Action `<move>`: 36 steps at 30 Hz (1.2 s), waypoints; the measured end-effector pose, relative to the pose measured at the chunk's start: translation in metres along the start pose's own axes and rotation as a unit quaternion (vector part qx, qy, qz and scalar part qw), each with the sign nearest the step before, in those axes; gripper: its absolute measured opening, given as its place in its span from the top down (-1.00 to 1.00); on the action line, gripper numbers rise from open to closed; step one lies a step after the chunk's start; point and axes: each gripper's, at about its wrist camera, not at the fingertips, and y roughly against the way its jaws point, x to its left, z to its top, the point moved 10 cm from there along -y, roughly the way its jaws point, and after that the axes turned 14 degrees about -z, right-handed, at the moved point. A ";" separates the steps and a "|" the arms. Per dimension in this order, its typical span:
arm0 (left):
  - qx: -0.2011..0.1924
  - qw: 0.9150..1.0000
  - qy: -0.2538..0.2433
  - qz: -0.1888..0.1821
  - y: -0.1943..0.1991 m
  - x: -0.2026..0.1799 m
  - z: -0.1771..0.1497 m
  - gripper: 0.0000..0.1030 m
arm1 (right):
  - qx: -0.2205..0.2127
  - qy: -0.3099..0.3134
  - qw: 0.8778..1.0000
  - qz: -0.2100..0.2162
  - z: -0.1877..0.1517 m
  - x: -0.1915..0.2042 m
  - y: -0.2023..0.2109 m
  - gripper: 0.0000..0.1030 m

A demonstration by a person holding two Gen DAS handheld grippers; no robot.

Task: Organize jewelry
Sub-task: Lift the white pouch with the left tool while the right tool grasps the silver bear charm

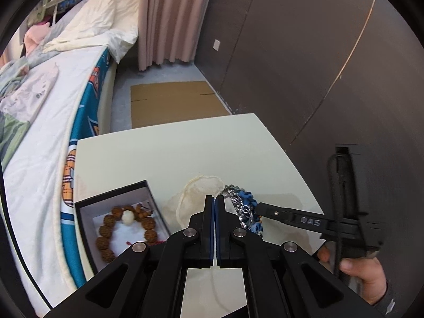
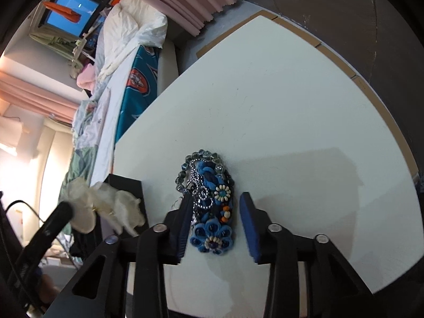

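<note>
My left gripper (image 1: 214,198) is shut on a cream translucent pouch (image 1: 196,198) and holds it above the white table (image 1: 185,148); the pouch also shows hanging in the right wrist view (image 2: 106,206). A black jewelry box (image 1: 116,220) at the left holds a brown bead bracelet (image 1: 127,228). A pile of blue flower jewelry with a silver chain and glass beads (image 2: 209,201) lies on the table. My right gripper (image 2: 214,206) is open, its fingers on either side of the pile. It also shows in the left wrist view (image 1: 258,208).
A bed (image 1: 53,106) with white bedding runs along the table's left side. Flat cardboard (image 1: 172,103) lies on the floor beyond the table. A dark wall (image 1: 318,66) stands to the right and pink curtains (image 1: 169,18) hang at the back.
</note>
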 end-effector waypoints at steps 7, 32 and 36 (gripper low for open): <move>-0.009 1.000 0.001 -0.003 0.015 0.001 -0.001 1.00 | -0.013 0.001 1.000 -0.013 0.003 0.000 -0.002 0.94; -0.042 0.999 0.020 0.006 0.063 0.020 -0.001 1.00 | -0.008 0.128 0.990 -0.058 -0.019 0.046 -0.009 0.29; -0.050 0.998 0.024 0.009 0.069 0.023 0.001 1.00 | -0.005 0.161 0.982 -0.101 -0.023 0.046 -0.015 0.68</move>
